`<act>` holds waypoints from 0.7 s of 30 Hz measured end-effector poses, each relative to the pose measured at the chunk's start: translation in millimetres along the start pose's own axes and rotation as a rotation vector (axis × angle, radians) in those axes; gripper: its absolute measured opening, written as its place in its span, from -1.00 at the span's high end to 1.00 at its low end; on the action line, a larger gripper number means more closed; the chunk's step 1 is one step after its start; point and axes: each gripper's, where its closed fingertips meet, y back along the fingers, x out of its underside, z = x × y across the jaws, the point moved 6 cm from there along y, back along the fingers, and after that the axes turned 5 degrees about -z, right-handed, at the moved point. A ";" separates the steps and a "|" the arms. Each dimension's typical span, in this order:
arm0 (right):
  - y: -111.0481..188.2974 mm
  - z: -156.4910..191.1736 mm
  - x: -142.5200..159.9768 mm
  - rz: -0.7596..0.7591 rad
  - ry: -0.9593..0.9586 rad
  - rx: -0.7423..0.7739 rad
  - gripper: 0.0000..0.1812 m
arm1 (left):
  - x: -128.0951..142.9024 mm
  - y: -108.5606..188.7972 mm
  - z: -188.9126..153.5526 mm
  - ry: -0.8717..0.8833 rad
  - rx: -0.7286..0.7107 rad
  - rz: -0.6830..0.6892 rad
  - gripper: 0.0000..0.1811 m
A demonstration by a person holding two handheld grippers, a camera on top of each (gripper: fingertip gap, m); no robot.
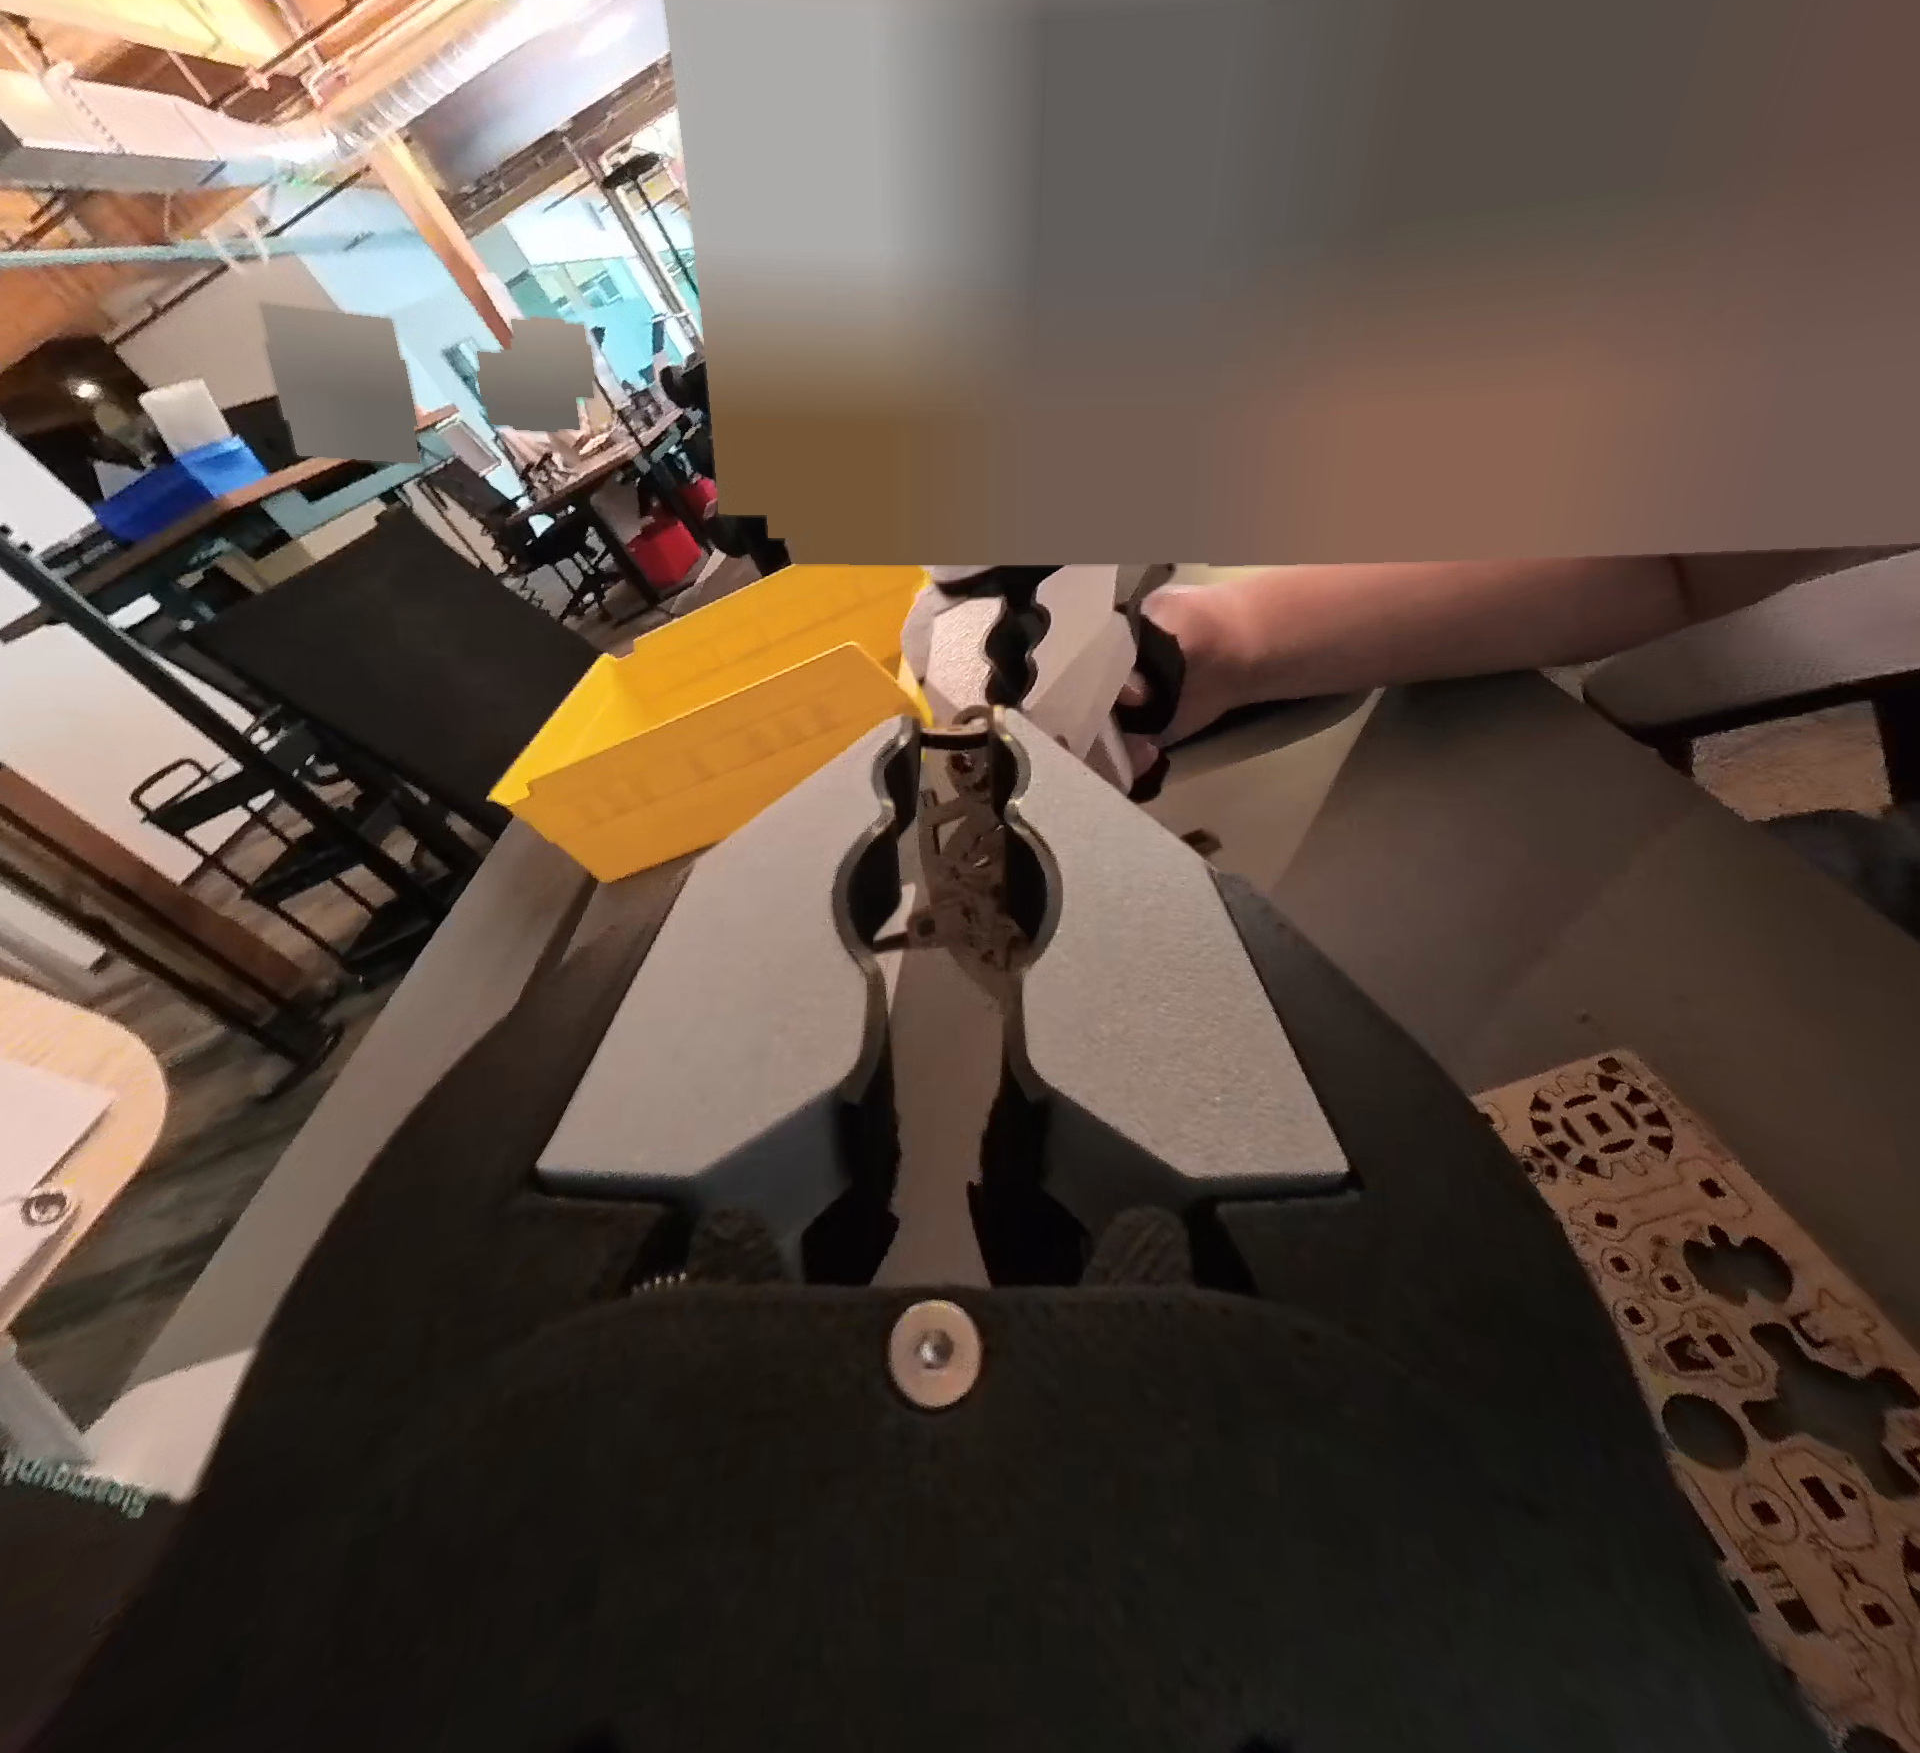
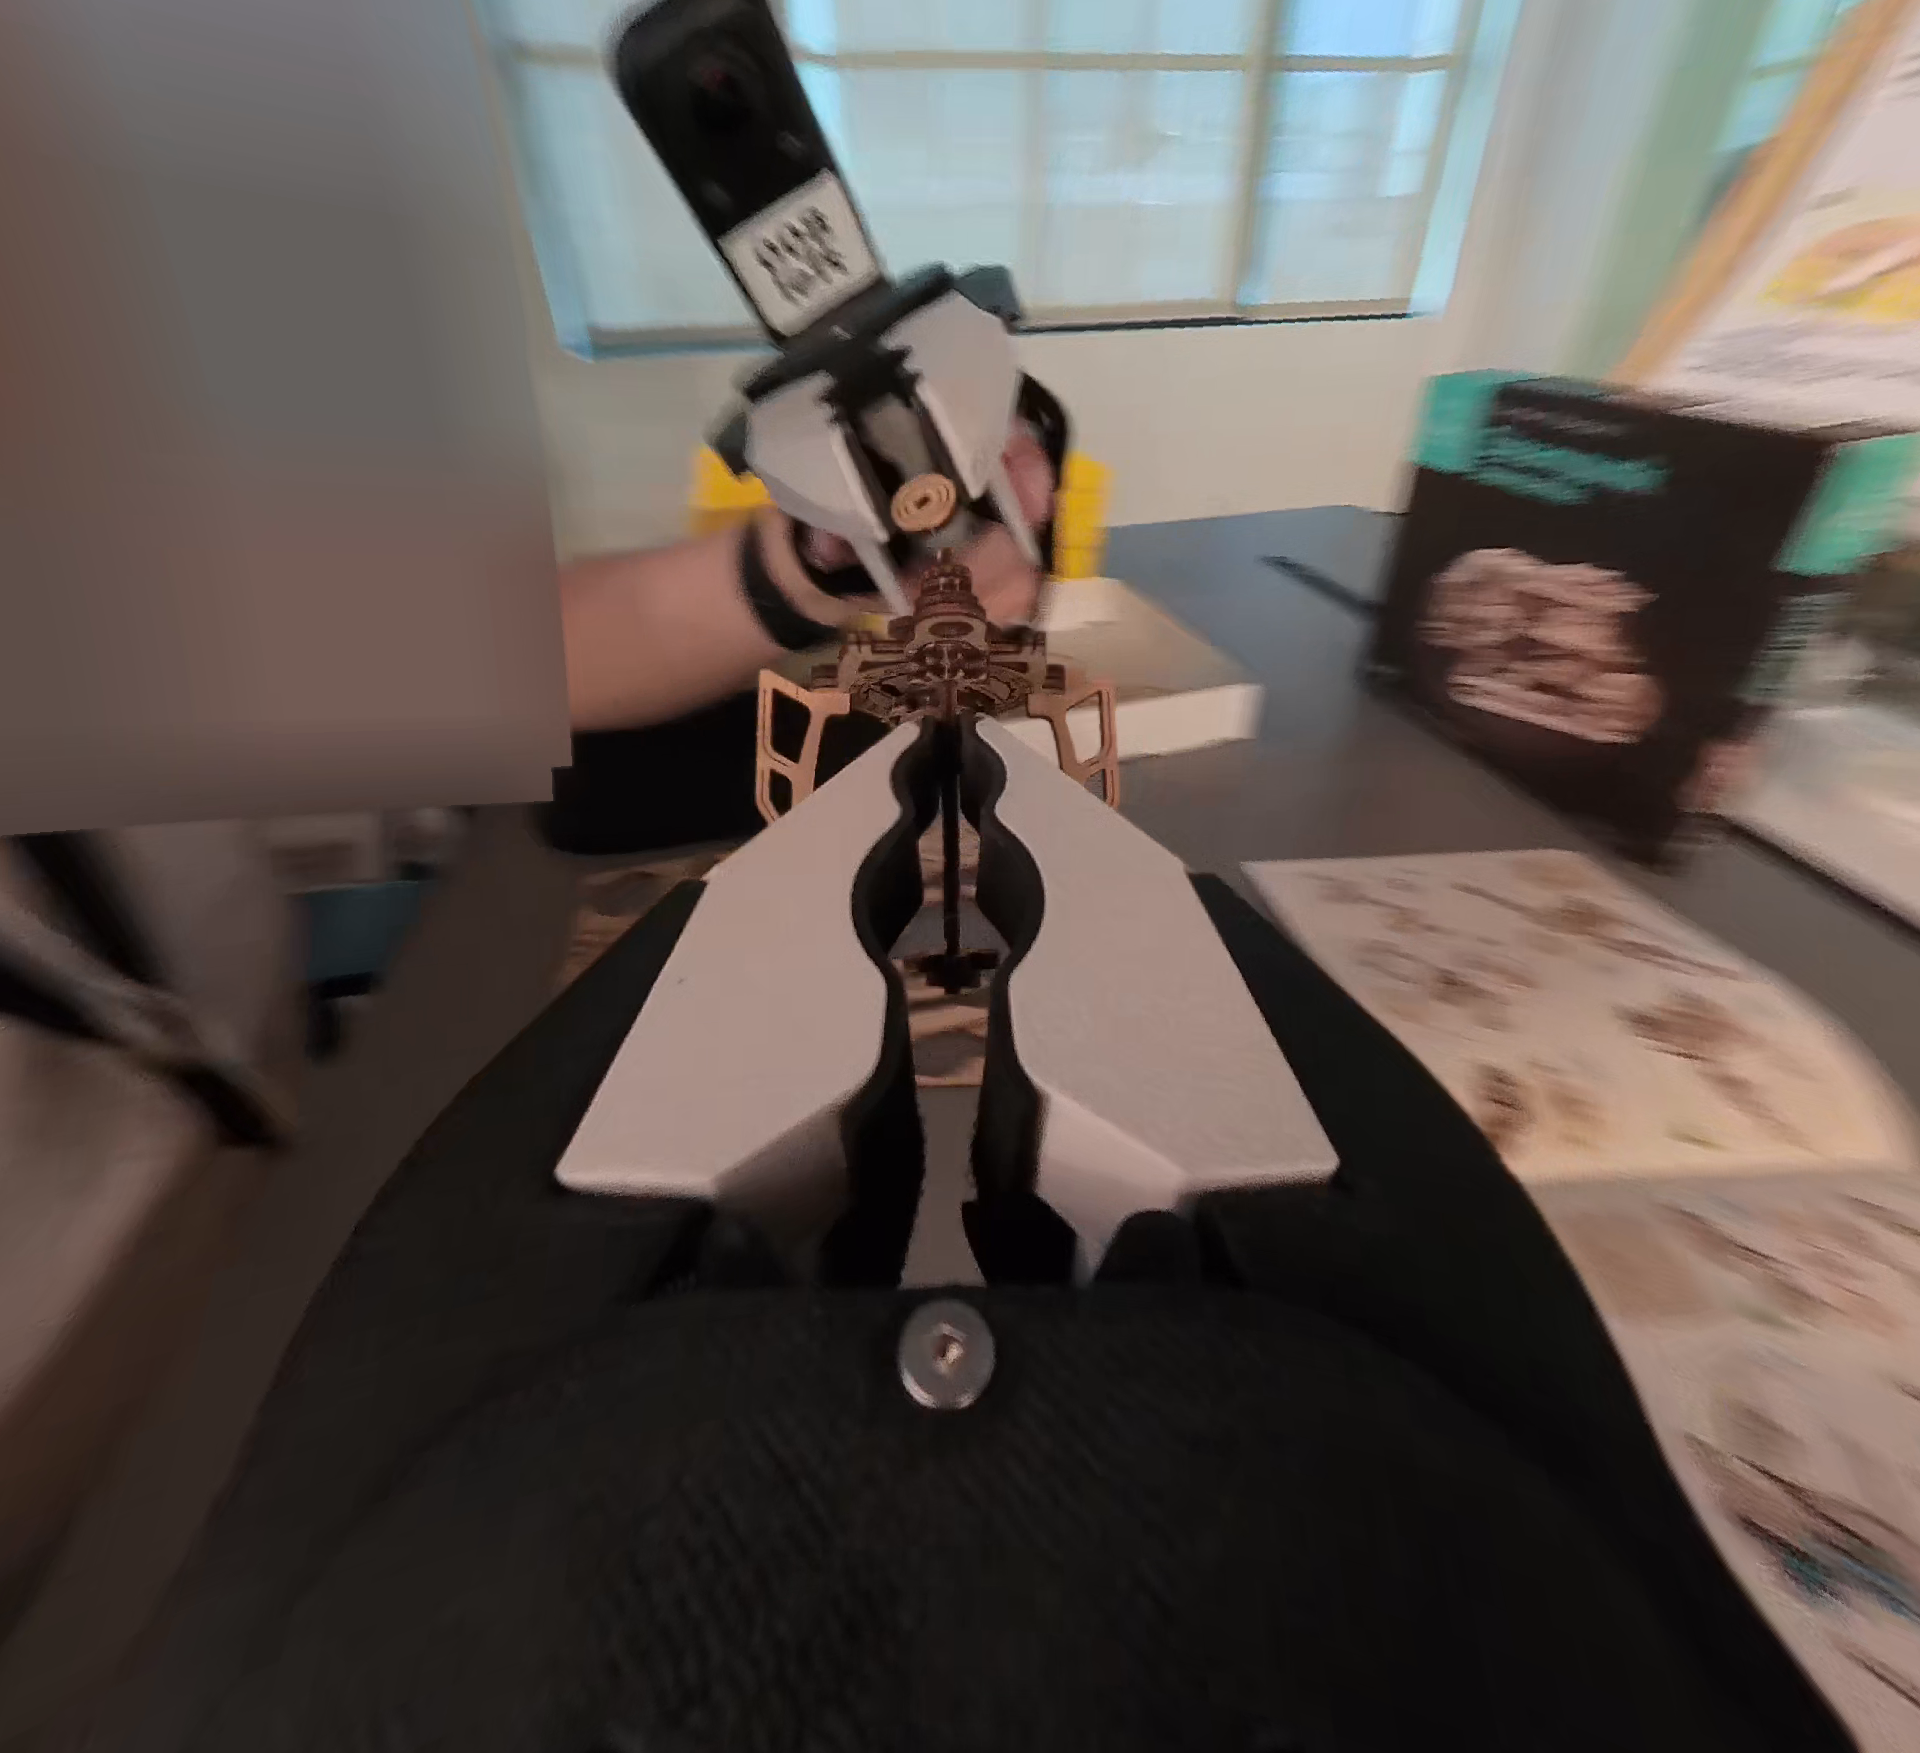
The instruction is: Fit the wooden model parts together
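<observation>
My left gripper (image 1: 961,729) is shut on a thin wooden part (image 1: 966,872) with cut-outs, held upright between its fingers. In the right wrist view the left gripper (image 2: 951,565) hangs tilted just above the model, and a round ringed wooden end (image 2: 928,503) shows between its fingers. My right gripper (image 2: 948,735) is shut on the wooden model (image 2: 940,664), a dark layered assembly with light side frames, held above the table. The right gripper (image 1: 1029,664) also shows in the left wrist view, directly ahead of the left fingertips, with a gloved hand behind it.
A yellow bin (image 1: 707,758) stands on the grey table (image 1: 1507,924) to the left. A punched-out wooden sheet (image 1: 1714,1340) lies at the right. In the right wrist view a dark kit box (image 2: 1590,591) stands at the right, with printed instruction sheets (image 2: 1507,997) in front. The grippers' ends are close to 4 cm from one another.
</observation>
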 end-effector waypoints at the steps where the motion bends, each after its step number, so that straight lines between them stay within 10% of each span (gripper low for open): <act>1: -0.3 1.4 -0.1 -0.008 -0.025 -0.027 0.99 | -0.3 -0.5 -2.3 -0.011 0.014 -0.010 0.88; 21: -7.3 12.6 21.6 0.014 -0.355 -0.362 0.99 | -21.5 39.6 6.3 0.067 0.156 -0.194 0.88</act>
